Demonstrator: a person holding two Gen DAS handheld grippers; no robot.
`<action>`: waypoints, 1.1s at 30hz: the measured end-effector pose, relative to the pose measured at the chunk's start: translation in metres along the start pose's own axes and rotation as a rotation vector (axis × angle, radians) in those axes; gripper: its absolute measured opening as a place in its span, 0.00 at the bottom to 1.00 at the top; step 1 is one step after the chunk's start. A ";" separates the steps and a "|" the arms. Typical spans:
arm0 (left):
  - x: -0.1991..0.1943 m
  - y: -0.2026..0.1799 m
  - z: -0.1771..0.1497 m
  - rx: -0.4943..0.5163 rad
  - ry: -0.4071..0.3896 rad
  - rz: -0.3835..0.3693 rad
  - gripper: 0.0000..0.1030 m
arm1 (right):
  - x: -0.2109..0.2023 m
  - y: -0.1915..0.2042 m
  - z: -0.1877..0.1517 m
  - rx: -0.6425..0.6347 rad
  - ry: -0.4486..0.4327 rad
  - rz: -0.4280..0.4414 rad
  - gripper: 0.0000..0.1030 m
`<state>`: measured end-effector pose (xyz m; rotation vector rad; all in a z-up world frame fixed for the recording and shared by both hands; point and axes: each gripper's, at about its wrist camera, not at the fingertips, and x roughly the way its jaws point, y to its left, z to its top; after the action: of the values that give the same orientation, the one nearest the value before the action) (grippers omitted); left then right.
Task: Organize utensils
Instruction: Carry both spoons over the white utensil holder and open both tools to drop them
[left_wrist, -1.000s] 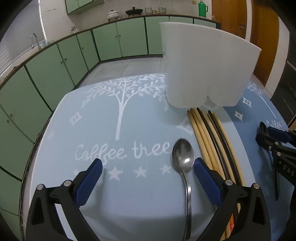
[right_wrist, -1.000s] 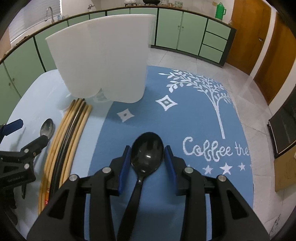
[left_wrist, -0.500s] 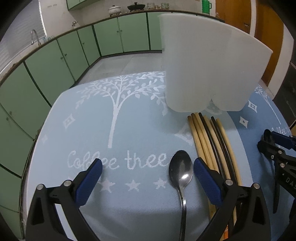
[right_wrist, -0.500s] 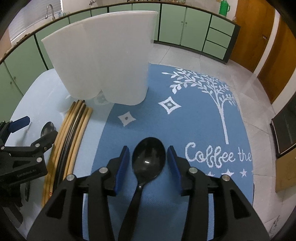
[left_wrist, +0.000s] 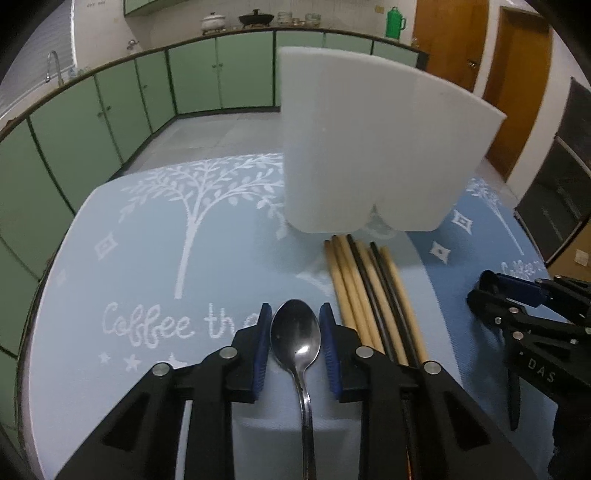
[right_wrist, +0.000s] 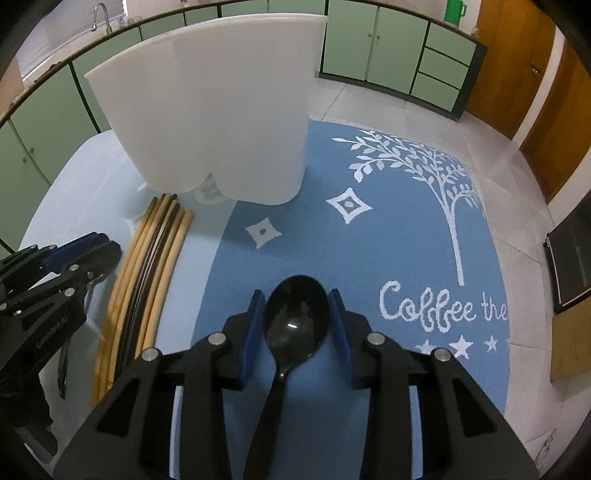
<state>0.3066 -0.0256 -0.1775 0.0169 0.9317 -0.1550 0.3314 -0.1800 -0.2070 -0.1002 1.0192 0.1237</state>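
Observation:
My left gripper (left_wrist: 295, 323) is shut on a metal spoon (left_wrist: 295, 338), bowl forward, over the light blue mat. My right gripper (right_wrist: 297, 310) is shut on a black plastic spoon (right_wrist: 296, 323) over the darker blue mat. A tall white two-compartment utensil holder (left_wrist: 373, 147) stands upright ahead of both grippers; it also shows in the right wrist view (right_wrist: 218, 122). Several wooden and black chopsticks (left_wrist: 369, 291) lie side by side on the mat between the grippers, tips toward the holder; they show in the right wrist view too (right_wrist: 147, 273).
The round table carries a light blue mat (left_wrist: 147, 258) and a darker blue mat (right_wrist: 388, 240) with white tree prints. Green cabinets (left_wrist: 110, 99) line the room behind. A wooden door (right_wrist: 554, 96) is at the right. The table edge drops to tiled floor beyond the holder.
My left gripper's jaws have closed from wide open onto the metal spoon. My right gripper stays shut on the black spoon and has moved slightly nearer the holder.

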 end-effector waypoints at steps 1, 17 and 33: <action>-0.002 0.004 -0.001 -0.012 -0.014 -0.019 0.25 | -0.005 -0.001 -0.002 0.004 -0.026 0.008 0.32; -0.082 0.024 -0.007 -0.036 -0.382 -0.116 0.25 | -0.070 -0.013 -0.002 0.026 -0.371 0.105 0.32; -0.144 0.025 0.040 -0.030 -0.567 -0.194 0.09 | -0.137 -0.031 0.060 0.007 -0.602 0.170 0.32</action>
<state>0.2572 0.0146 -0.0396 -0.1398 0.3673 -0.3067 0.3153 -0.2099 -0.0579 0.0319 0.4250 0.2857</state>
